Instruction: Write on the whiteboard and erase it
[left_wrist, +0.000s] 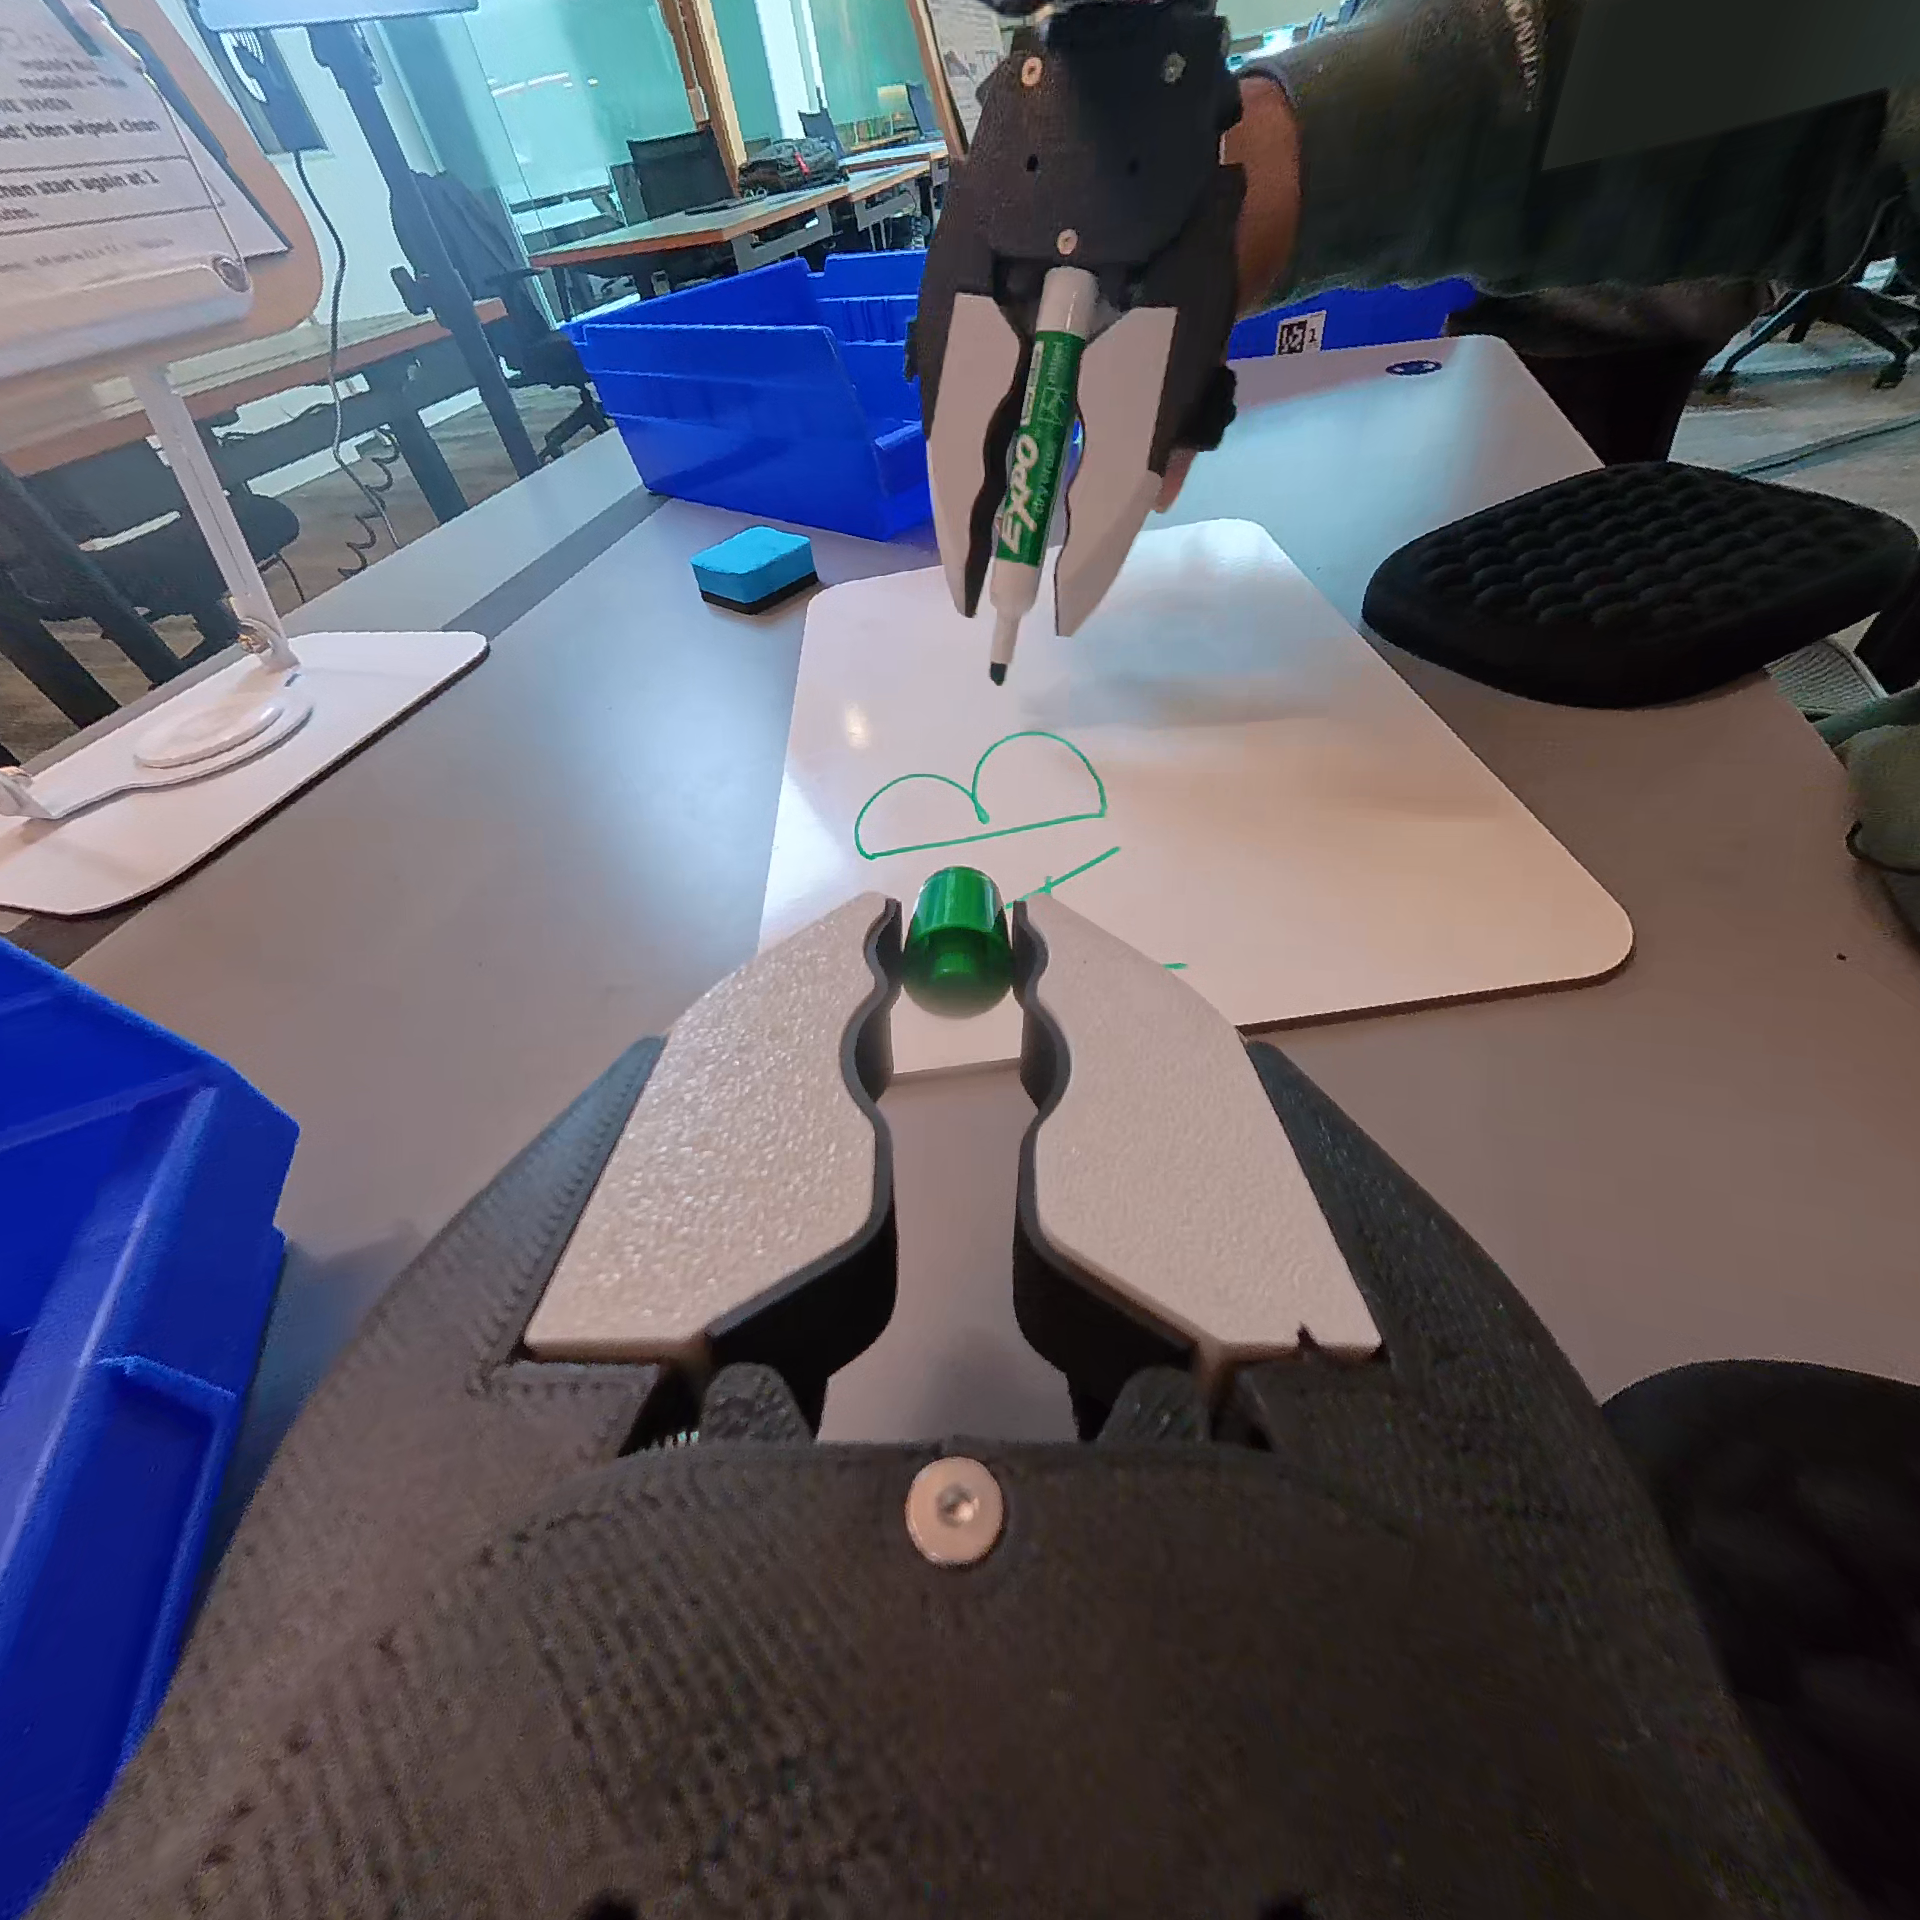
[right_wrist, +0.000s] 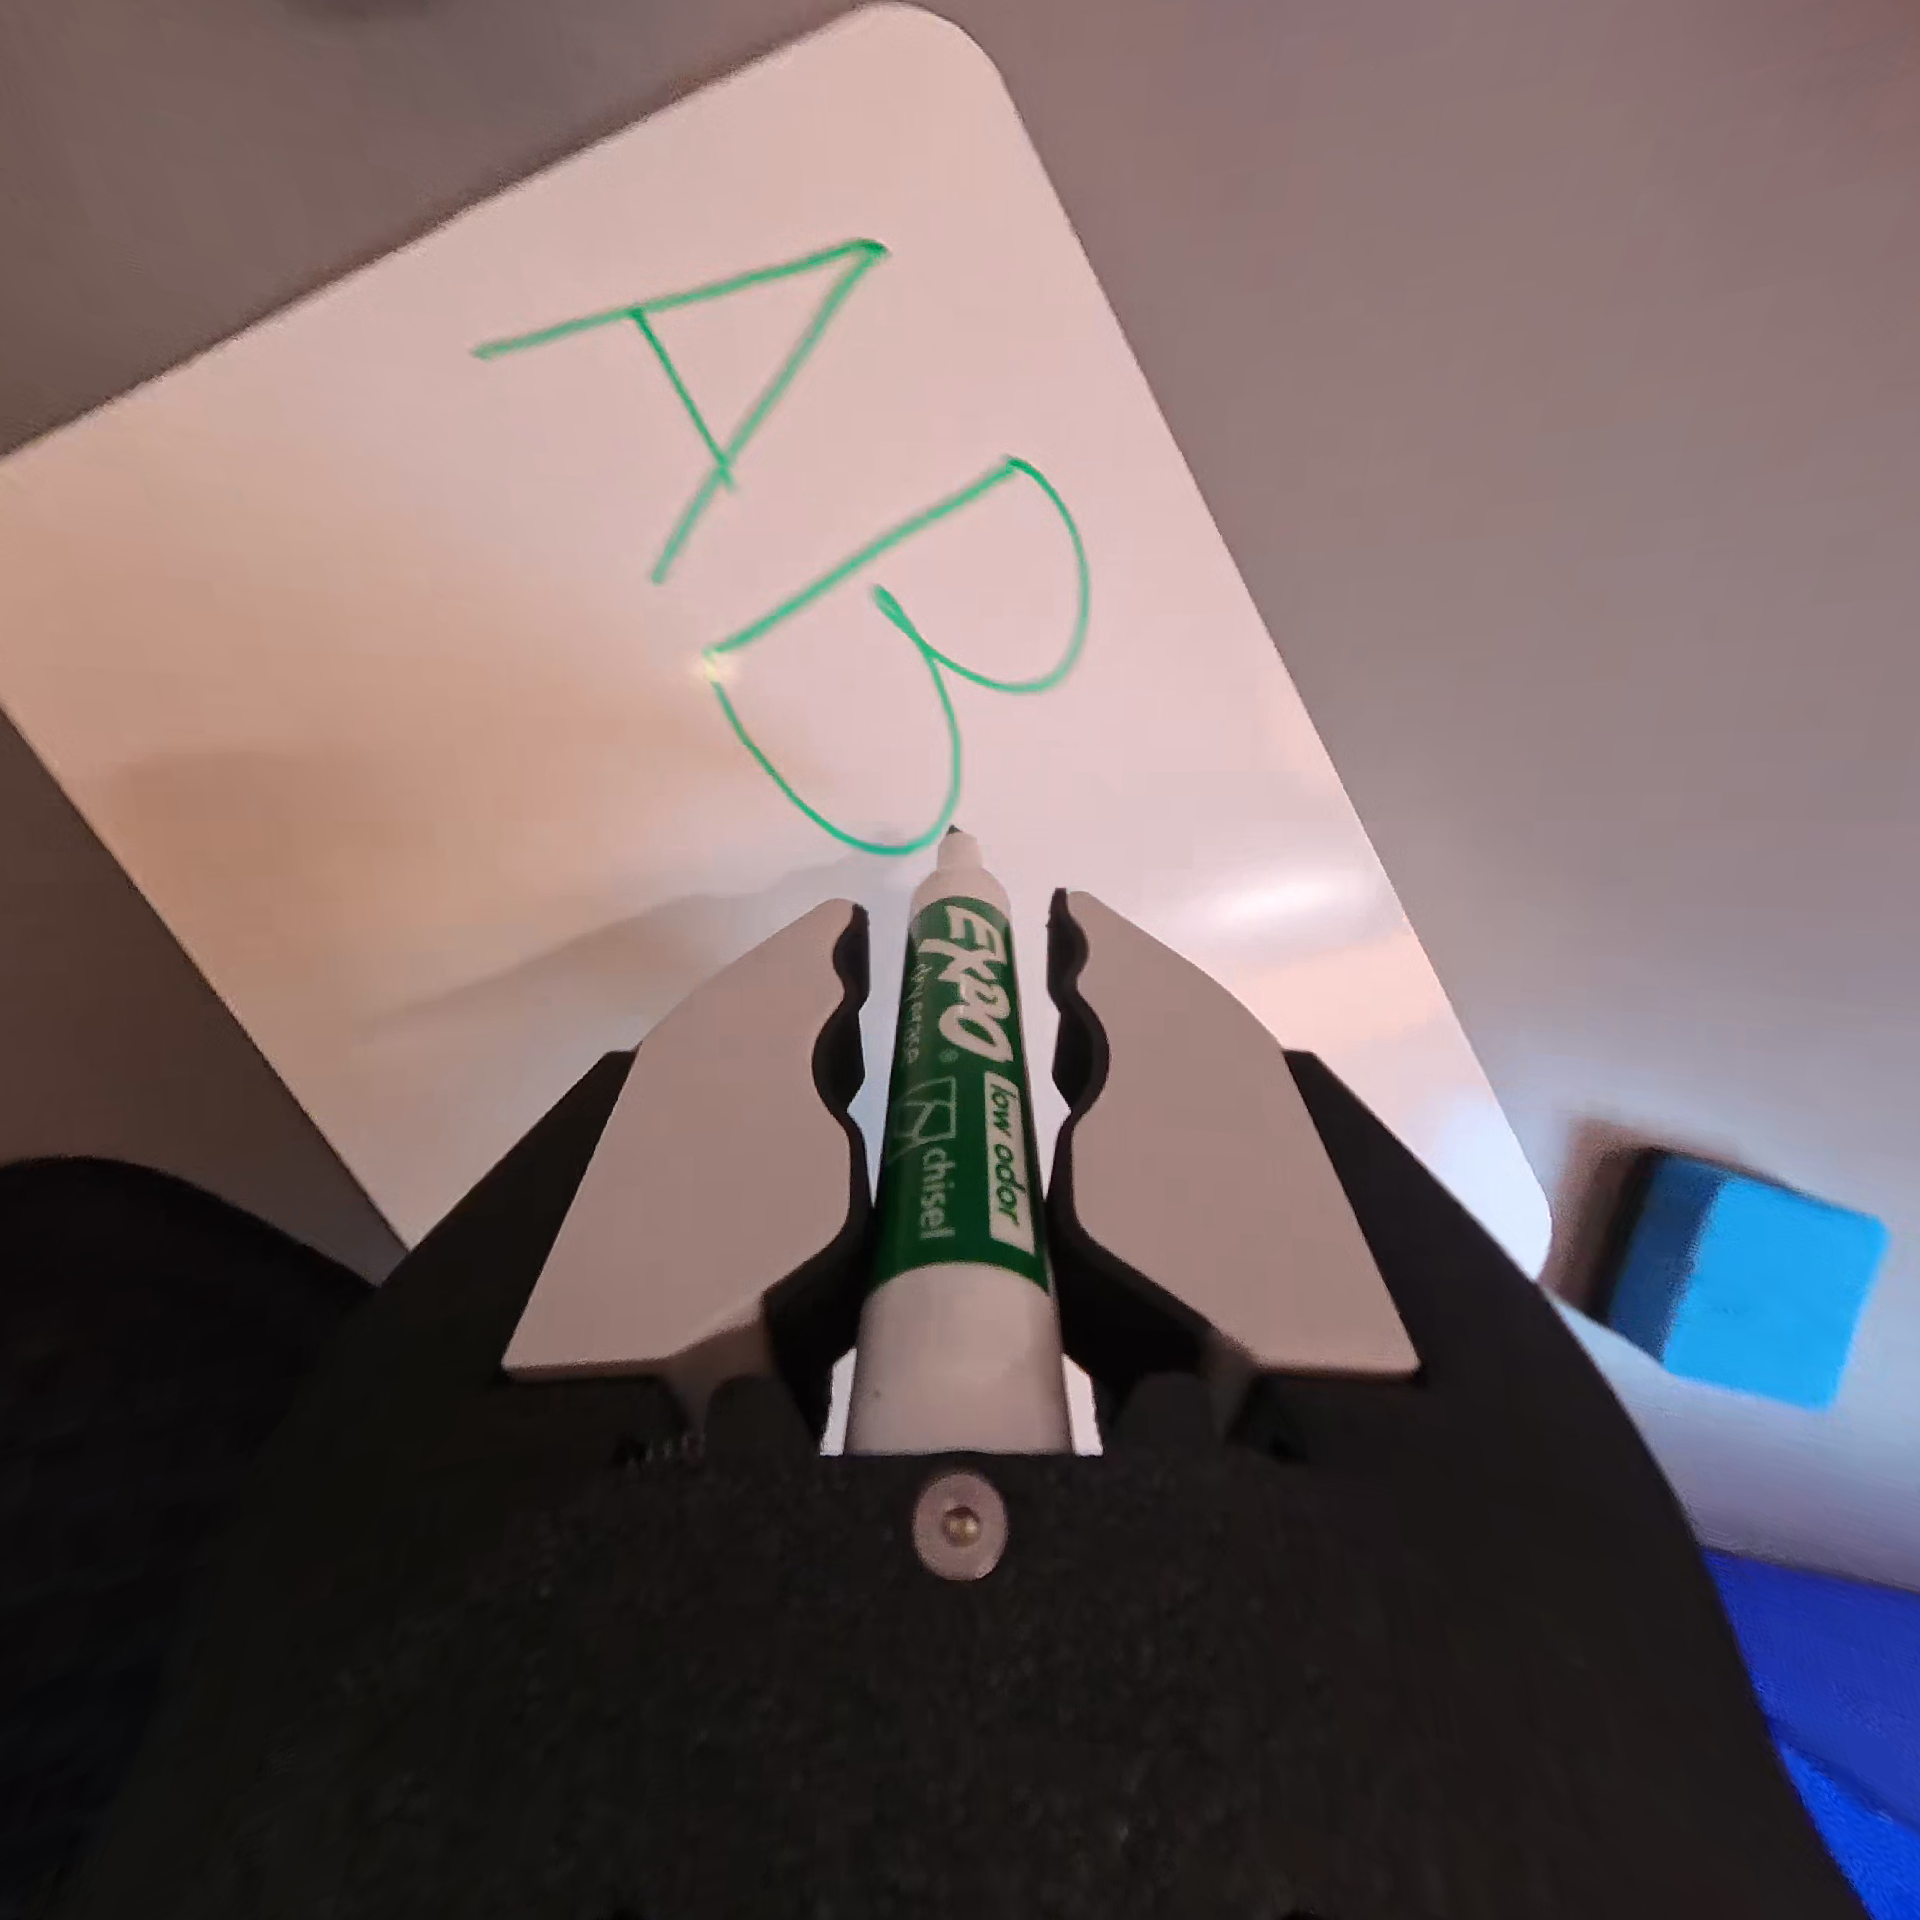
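A white whiteboard lies flat on the grey table and bears green marker strokes. My right gripper is shut on a green dry-erase marker, tip down, a little above the board beyond the strokes. In the right wrist view the same gripper holds the marker with its tip at the end of the green writing on the board. My left gripper is shut on the green marker cap over the board's near edge. A blue eraser lies left of the board.
A blue bin stands behind the board, another blue bin at my near left. A white stand base sits at the left. A black padded armrest juts in at the right. The eraser also shows in the right wrist view. There is about 20 centimetres between the tips of the two grippers.
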